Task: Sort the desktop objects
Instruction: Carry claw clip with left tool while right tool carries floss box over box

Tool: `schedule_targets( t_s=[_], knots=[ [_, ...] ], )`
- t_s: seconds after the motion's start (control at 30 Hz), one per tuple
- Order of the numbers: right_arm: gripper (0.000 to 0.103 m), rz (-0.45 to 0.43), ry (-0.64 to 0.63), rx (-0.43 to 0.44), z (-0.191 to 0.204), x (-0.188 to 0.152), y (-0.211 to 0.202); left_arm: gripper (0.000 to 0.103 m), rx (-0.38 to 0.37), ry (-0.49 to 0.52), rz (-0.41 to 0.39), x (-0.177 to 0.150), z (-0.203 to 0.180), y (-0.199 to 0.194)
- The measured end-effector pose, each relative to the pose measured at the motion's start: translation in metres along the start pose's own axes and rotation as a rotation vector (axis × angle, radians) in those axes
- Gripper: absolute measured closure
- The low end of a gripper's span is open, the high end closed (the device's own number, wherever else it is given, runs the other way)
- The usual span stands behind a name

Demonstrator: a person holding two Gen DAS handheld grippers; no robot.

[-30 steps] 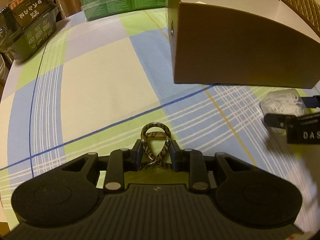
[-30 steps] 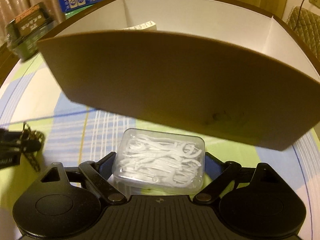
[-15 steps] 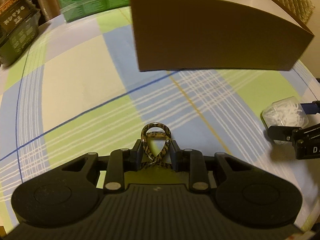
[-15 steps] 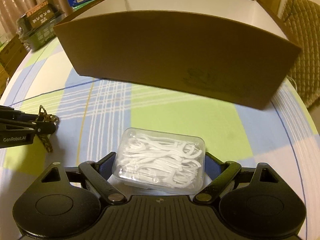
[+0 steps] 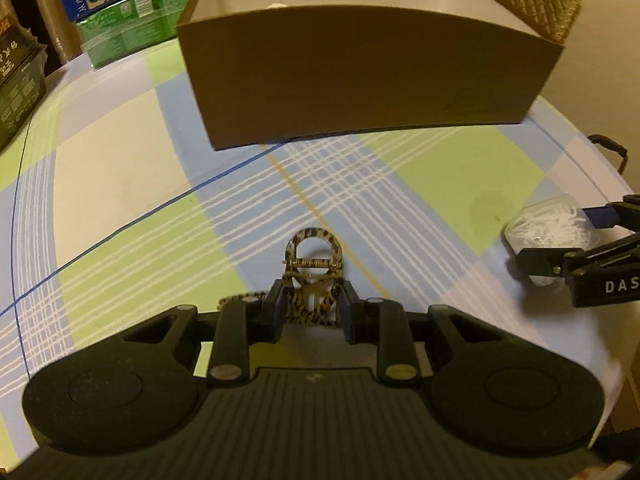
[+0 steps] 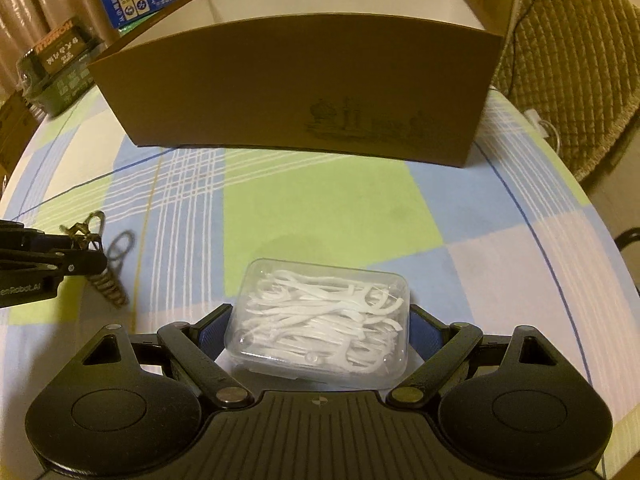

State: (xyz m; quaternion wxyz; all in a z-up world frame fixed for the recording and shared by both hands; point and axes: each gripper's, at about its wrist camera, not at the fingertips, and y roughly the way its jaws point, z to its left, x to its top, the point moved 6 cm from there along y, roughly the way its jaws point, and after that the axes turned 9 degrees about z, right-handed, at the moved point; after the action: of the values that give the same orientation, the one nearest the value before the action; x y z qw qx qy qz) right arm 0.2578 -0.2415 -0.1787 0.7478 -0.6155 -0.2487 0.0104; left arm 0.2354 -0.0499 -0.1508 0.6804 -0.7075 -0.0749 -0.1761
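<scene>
My left gripper (image 5: 313,305) is shut on a leopard-print hair clip (image 5: 314,270), held above the checked tablecloth (image 5: 120,184). My right gripper (image 6: 318,322) grips a clear plastic box of white floss picks (image 6: 320,320) by its two short sides, its jaws standing wide. A brown cardboard box (image 5: 360,76) with a white inside stands ahead of both grippers, its top open. In the right wrist view the left gripper (image 6: 86,262) shows at the left edge with the hair clip (image 6: 100,256). The floss box (image 5: 548,228) and right gripper (image 5: 556,240) show at the right of the left wrist view.
Green and blue cartons (image 5: 120,12) stand at the back left beside a dark green package (image 5: 16,76). A quilted chair (image 6: 572,64) stands past the table's right edge. The cardboard box (image 6: 296,88) fills the far middle of the round table.
Both grippers have drawn back from the cardboard box with their objects still held; the box now looks smaller and farther off in both views.
</scene>
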Motion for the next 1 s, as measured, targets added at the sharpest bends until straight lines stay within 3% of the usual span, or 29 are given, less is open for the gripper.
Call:
schedule_targets(
  t_s=[0.3, 1.0],
  knots=[
    [0.016, -0.014, 0.033, -0.006, -0.013, -0.004, -0.01, 0.08, -0.02, 0.01, -0.024, 0.002, -0.01, -0.013],
    [0.016, -0.107, 0.031, 0.031, -0.017, 0.02, -0.05, 0.08, -0.052, 0.052, -0.176, 0.032, -0.029, -0.074]
  ],
)
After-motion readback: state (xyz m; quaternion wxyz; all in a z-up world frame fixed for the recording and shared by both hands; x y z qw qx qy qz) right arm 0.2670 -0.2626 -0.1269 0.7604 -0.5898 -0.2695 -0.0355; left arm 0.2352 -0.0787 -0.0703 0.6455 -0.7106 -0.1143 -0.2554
